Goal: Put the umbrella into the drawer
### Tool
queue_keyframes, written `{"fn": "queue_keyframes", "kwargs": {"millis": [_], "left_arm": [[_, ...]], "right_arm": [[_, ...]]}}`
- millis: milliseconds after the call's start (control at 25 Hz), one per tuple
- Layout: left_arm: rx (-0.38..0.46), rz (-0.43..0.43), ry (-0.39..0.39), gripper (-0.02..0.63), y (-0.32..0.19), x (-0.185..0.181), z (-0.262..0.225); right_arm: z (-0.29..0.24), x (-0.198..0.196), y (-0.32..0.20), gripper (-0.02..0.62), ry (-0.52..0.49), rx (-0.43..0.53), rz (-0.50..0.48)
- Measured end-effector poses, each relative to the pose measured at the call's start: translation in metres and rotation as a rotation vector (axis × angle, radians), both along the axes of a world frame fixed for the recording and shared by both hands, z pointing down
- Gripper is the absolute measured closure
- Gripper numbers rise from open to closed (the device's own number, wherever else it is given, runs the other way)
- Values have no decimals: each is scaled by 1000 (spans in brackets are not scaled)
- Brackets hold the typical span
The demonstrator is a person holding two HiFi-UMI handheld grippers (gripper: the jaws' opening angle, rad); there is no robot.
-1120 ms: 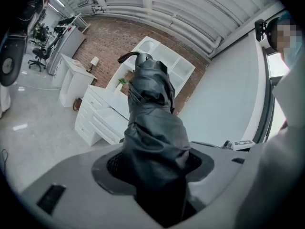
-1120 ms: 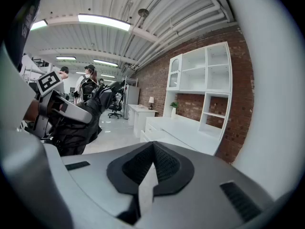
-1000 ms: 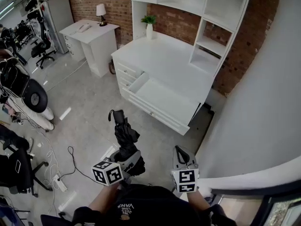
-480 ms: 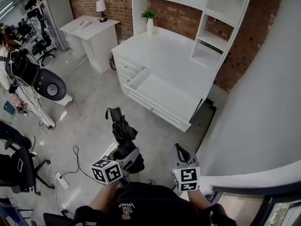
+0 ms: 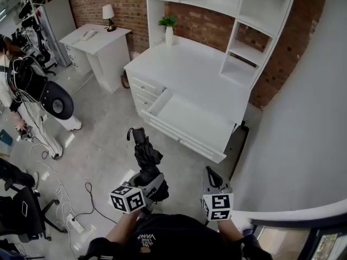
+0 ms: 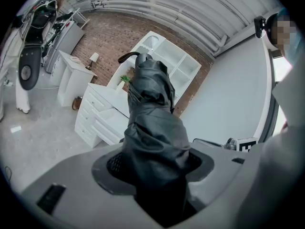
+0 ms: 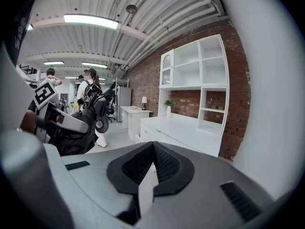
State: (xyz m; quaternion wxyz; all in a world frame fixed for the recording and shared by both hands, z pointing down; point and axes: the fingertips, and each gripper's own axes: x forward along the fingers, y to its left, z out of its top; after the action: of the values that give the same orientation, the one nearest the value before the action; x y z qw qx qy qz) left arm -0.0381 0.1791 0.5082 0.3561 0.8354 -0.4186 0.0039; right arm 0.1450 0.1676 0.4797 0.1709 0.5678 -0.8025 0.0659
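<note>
Folded umbrella (image 5: 145,155), clamped at its lower end by the left gripper (image 5: 153,186), above the floor short of the open drawer (image 5: 190,118); right gripper (image 5: 212,177) closed, empty (light, probably slippery fabric over stiff shaft: squeeze the core).

The lower end of the umbrella (image 6: 152,123) is hidden inside the left hand-held gripper (image 6: 155,165).

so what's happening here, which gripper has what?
A person is working two handheld grippers. The left gripper is closed on a folded black umbrella, pointed toward the white desk. The desk's wide drawer is pulled open and looks empty; the umbrella is not in it yet. The right gripper is shut with nothing in it.
</note>
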Motion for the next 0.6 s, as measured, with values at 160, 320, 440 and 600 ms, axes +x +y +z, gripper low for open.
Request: {"fn": "queue_keyframes", "kwargs": {"millis": [160, 320, 440, 600], "left_arm": [[15, 23, -23, 359, -41, -28, -3], [25, 41, -31, 359, -75, -57, -7], [28, 59, -48, 359, -98, -79, -8], [27, 90, -66, 359, -126, -100, -6]], "right_arm": [[-9, -30, -40, 594, -8, 19, 17], [-15, -61, -74, 594, -9, 30, 31], [-17, -81, -96, 594, -9, 34, 52], [-18, -100, -119, 594, -13, 30, 85]]}}
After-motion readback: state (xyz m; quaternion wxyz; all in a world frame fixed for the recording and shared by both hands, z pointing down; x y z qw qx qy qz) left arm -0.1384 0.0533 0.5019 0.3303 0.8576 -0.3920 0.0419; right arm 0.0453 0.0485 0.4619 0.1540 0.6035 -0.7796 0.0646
